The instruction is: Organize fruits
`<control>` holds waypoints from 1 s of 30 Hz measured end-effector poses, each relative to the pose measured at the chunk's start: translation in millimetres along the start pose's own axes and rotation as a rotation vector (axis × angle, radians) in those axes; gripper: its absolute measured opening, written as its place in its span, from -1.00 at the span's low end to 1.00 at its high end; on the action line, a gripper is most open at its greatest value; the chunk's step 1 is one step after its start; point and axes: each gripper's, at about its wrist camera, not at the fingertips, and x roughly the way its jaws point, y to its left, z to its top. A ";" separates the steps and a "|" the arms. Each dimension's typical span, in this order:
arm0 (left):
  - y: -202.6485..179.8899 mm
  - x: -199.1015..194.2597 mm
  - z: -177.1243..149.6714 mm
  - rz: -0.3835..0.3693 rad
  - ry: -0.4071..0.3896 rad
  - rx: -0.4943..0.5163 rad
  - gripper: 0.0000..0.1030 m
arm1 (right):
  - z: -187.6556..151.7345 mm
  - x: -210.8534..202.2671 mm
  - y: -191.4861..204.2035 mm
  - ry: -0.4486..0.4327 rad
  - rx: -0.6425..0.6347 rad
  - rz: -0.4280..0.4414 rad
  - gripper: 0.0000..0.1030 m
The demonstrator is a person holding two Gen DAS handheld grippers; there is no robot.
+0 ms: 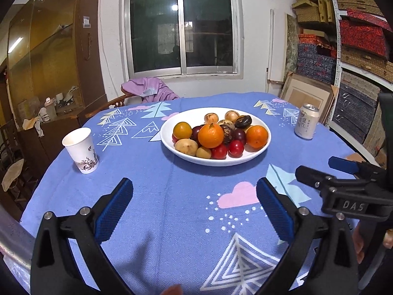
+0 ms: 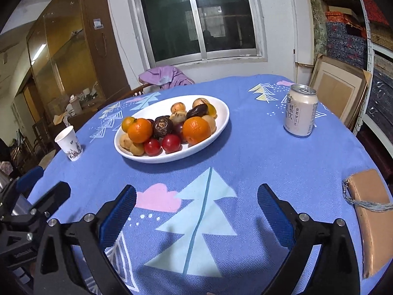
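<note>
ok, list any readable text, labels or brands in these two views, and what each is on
"DAS": raised letters on the body of the right gripper, seen from the left wrist view.
"梨饮": large characters on the drink can; the smaller print beside them is too small to read reliably.
Paper cup: a printed flower picture only, no words legible.
Small paper on the wooden cabinet: too blurred to read.

A white bowl [image 1: 169,145] heaped with fruit [image 1: 210,135] sits between a paper cup [image 1: 81,150] and a can [image 1: 307,121].
</note>
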 end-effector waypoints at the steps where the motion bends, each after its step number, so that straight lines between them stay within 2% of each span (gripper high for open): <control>1: 1.1 0.9 0.3 0.001 0.006 -0.003 0.91 | -0.8 0.4 1.3 0.005 -0.003 0.000 0.93; 9: 5.8 6.5 3.9 -0.005 0.030 -0.035 0.91 | -4.9 0.4 11.0 0.022 -0.052 0.003 0.93; 18: 2.4 9.7 3.7 -0.017 0.044 -0.020 0.91 | -4.9 2.7 14.8 0.032 -0.072 -0.006 0.93; 23: -2.1 8.0 0.4 0.034 0.024 0.004 0.91 | -5.1 2.2 16.1 0.032 -0.079 -0.005 0.93; 30: -0.2 8.0 2.6 0.014 0.030 -0.004 0.91 | -4.5 1.7 14.3 0.029 -0.071 -0.001 0.93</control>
